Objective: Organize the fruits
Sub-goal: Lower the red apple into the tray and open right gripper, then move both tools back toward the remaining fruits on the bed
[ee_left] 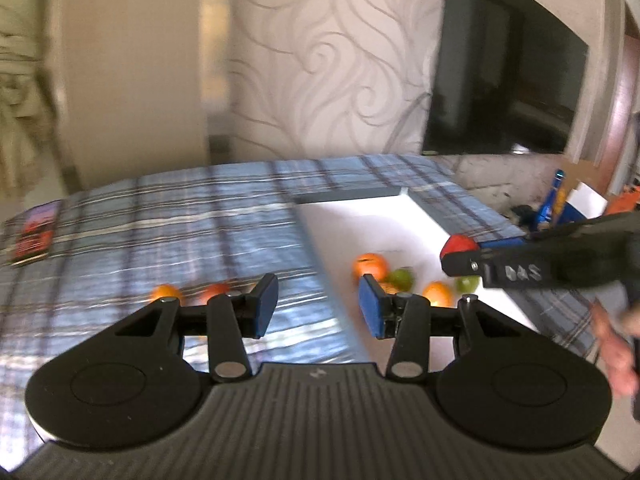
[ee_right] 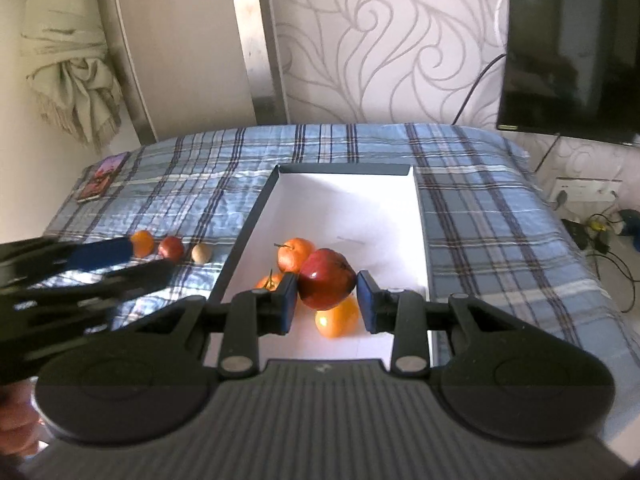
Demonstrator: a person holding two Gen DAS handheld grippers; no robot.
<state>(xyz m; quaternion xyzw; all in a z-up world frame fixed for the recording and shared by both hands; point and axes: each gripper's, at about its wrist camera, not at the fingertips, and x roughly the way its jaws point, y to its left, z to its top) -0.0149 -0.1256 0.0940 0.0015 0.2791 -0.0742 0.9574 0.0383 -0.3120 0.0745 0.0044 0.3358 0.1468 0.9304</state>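
The right tool (ee_right: 327, 300) gripped a red apple (ee_right: 326, 278) over the white box (ee_right: 352, 196), above the oranges (ee_right: 295, 254) inside. The left tool (ee_left: 318, 306) stood open and empty above the plaid bed (ee_left: 160, 216), near an orange (ee_left: 166, 293) lying left of the box.

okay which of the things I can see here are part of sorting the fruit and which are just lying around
Part of the job:
red apple, held in the right gripper
white tray with oranges and green fruit
three loose fruits on the bedspread
left gripper, jaws empty

Just lying about:
phone
TV
hanging cloth
cables
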